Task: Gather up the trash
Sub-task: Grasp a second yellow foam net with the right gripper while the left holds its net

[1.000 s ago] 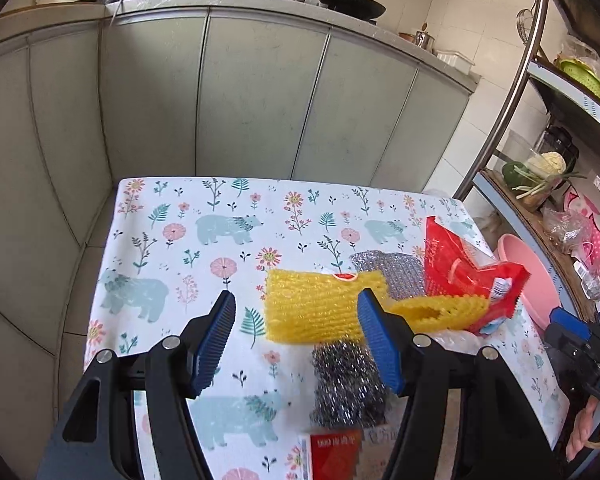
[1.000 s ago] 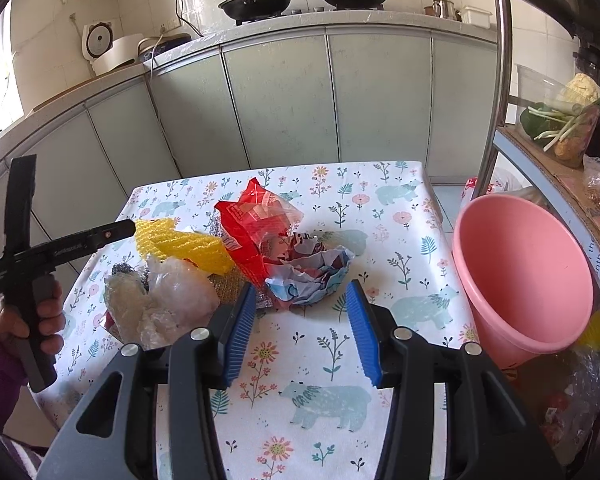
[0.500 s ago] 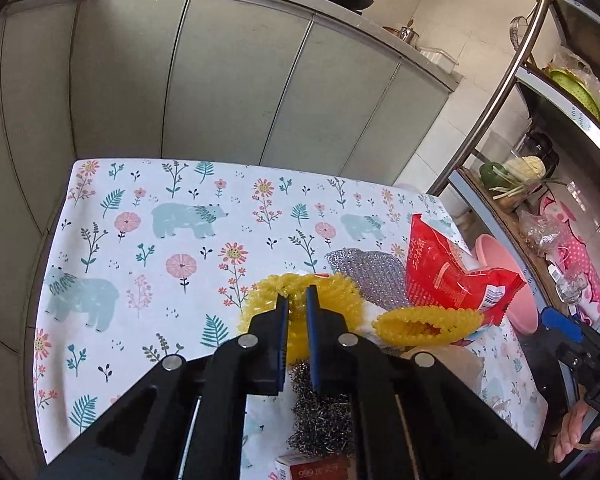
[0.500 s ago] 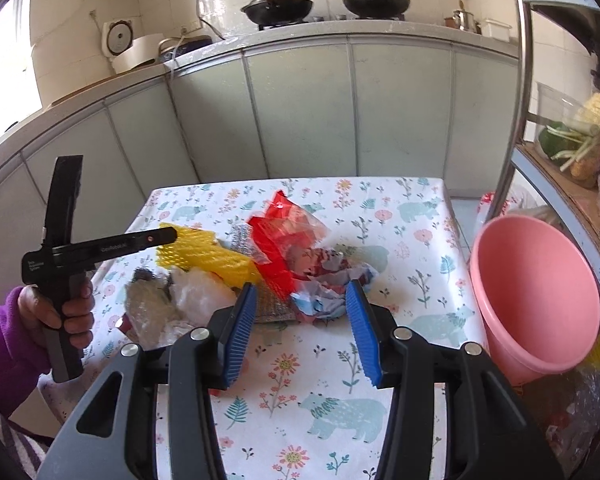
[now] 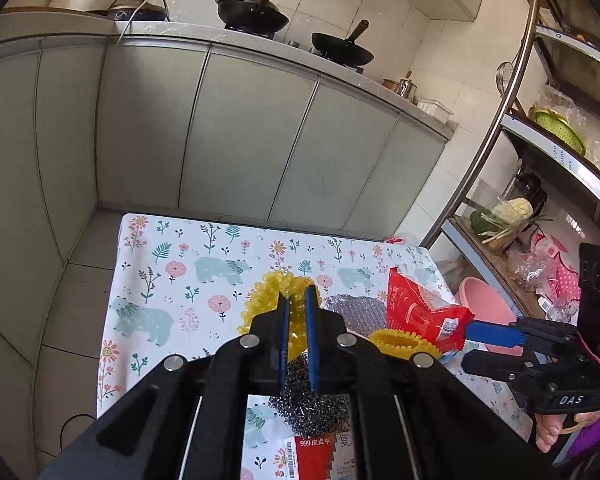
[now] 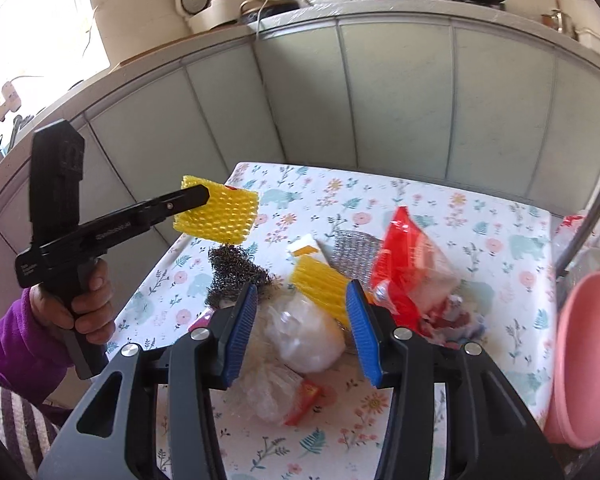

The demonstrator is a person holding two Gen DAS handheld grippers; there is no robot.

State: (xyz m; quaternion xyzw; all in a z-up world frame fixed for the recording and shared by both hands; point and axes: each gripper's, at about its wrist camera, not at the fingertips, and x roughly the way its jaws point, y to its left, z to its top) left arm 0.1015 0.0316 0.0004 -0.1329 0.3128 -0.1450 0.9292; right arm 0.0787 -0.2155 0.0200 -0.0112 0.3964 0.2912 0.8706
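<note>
My left gripper (image 5: 295,306) is shut on a yellow foam net (image 5: 260,300) and holds it in the air above the table; the right wrist view shows the net (image 6: 220,216) hanging from it. My right gripper (image 6: 302,308) is open over a crumpled clear plastic bag (image 6: 306,336). Around it lie a second yellow foam net (image 6: 318,284), a steel wool scourer (image 6: 236,276), a silver mesh pad (image 6: 356,252) and a red snack bag (image 6: 404,264). A pink bucket (image 6: 584,360) stands at the table's right edge.
The table wears a floral cloth (image 5: 172,276). A red and white card (image 5: 320,456) lies at its near edge. Grey kitchen cabinets (image 5: 240,136) stand behind, with woks on the counter. A metal shelf rack (image 5: 492,128) stands to the right.
My left gripper shut on the yellow foam net and lifted it off the table. My right gripper moved left and down over the clear plastic bag, staying open.
</note>
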